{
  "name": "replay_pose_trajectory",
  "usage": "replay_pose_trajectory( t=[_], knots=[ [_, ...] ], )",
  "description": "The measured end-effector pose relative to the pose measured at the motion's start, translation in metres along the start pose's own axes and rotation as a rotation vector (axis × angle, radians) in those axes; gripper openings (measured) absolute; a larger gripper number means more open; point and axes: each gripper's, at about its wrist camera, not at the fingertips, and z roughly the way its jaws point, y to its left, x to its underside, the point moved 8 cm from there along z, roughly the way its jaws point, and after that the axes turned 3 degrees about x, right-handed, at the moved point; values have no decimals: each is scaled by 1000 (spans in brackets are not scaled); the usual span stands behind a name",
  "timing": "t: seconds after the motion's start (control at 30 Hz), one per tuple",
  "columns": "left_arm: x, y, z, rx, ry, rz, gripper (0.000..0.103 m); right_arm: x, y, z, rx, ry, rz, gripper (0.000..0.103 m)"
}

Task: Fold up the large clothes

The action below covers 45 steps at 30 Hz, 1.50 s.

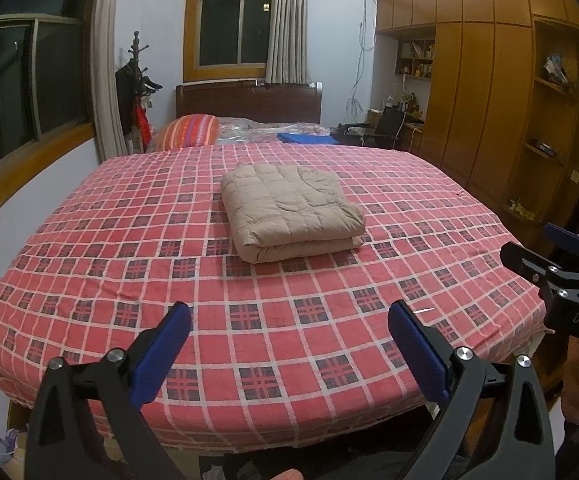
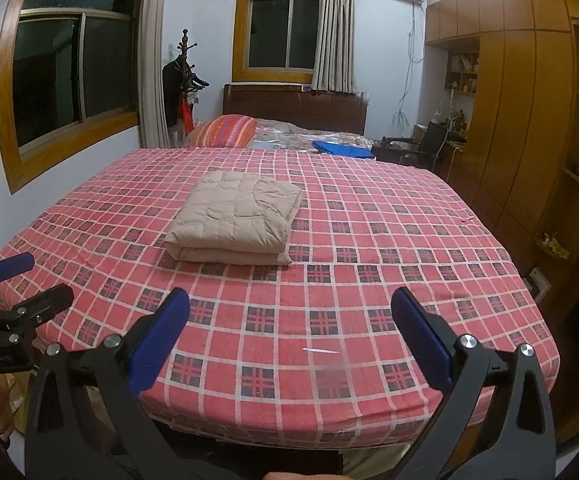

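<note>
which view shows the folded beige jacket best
The left wrist view: the folded beige jacket sits near centre frame, top and layered front edge both clear. The right wrist view shows it whole too, but left of centre.

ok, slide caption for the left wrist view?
Open left hand-held gripper faces folded beige quilted garment on red plaid bed.

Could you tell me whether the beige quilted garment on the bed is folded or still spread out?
Folded. The beige quilted garment lies as a compact rectangular bundle on the checked bedspread, stacked layers showing at its near edge.
</note>
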Motion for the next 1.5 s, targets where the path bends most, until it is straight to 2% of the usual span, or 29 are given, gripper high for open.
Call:
replay_pose_trajectory(
  t=[1.5],
  knots=[
    [-1, -5, -1, -8, -2, -5, 99, 3, 5, -3, 2, -8, 14, 100]
  ],
)
